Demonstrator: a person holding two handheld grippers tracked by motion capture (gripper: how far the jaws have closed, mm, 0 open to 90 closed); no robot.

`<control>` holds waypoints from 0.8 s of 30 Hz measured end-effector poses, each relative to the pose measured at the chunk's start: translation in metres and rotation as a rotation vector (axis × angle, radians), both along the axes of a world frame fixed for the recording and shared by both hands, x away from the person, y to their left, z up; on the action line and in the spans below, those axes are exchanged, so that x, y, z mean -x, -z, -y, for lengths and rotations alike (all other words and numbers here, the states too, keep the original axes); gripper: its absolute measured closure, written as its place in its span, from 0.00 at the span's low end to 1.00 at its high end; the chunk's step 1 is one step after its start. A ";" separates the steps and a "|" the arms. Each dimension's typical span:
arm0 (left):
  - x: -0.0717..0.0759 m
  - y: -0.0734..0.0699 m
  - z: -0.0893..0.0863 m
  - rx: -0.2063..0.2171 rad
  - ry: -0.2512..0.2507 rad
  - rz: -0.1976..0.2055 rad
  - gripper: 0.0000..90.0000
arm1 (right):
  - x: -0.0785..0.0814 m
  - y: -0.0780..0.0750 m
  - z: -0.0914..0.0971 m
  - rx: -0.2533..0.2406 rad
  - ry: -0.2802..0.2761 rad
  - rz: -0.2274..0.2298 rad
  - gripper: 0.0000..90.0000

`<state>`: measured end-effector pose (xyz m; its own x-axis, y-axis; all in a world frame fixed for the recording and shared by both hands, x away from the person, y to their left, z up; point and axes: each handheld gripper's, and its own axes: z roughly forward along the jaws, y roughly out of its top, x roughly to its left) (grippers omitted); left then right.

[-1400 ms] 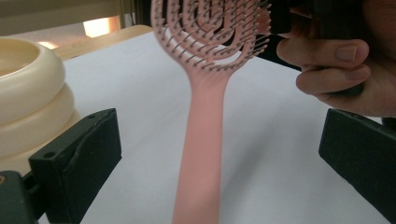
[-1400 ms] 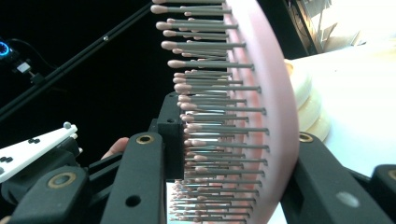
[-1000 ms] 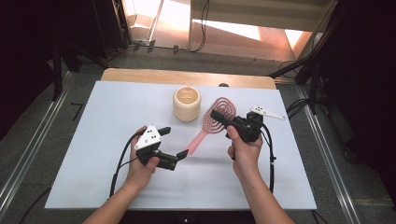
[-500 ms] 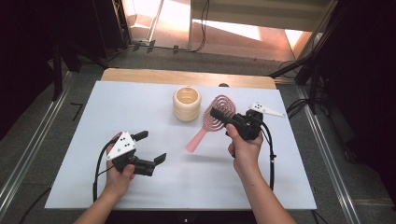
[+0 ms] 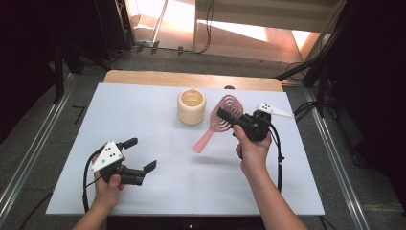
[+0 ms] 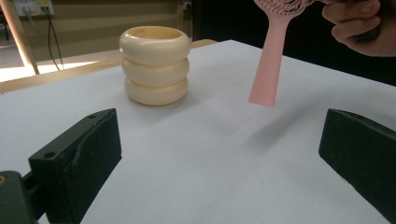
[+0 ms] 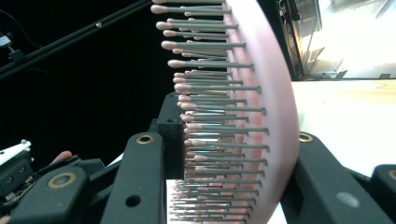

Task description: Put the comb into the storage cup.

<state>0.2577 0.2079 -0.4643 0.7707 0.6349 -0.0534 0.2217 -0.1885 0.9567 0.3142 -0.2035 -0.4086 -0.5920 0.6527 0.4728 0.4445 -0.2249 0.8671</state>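
In the high view, the right gripper (image 5: 229, 117) clamps the head of a pink hairbrush (image 5: 218, 123) above the white desk (image 5: 143, 110), its handle slanting down toward the near left, its shadow on the desk below. A cream ribbed cup (image 5: 191, 106) stands upright just left of the brush head. The left gripper (image 5: 141, 155) sits at the near left, jaws spread wide and holding nothing. In the left gripper view, the 2 jaws stand wide apart, the cup (image 6: 154, 65) and the brush handle (image 6: 270, 65) beyond them, the handle's tip off the desk. In the right gripper view, the jaws close on the brush head (image 7: 261, 112), bristles pointing left.
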 end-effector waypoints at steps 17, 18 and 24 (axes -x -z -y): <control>0.008 0.004 -0.040 0.025 -0.097 0.024 0.00 | -0.008 -0.010 -0.001 0.033 0.004 0.058 0.69; 0.008 0.004 -0.042 0.024 -0.102 0.025 0.00 | -0.009 -0.011 -0.001 0.035 0.004 0.066 0.69; 0.010 0.005 -0.052 0.026 -0.125 0.028 0.00 | -0.012 -0.013 -0.001 0.041 0.011 0.083 0.69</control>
<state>0.2481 0.2604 -0.4694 0.6873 0.7246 -0.0505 0.2147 -0.1363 0.9671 0.3265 -0.2028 -0.3955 -0.6204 0.6775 0.3952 0.3685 -0.1930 0.9094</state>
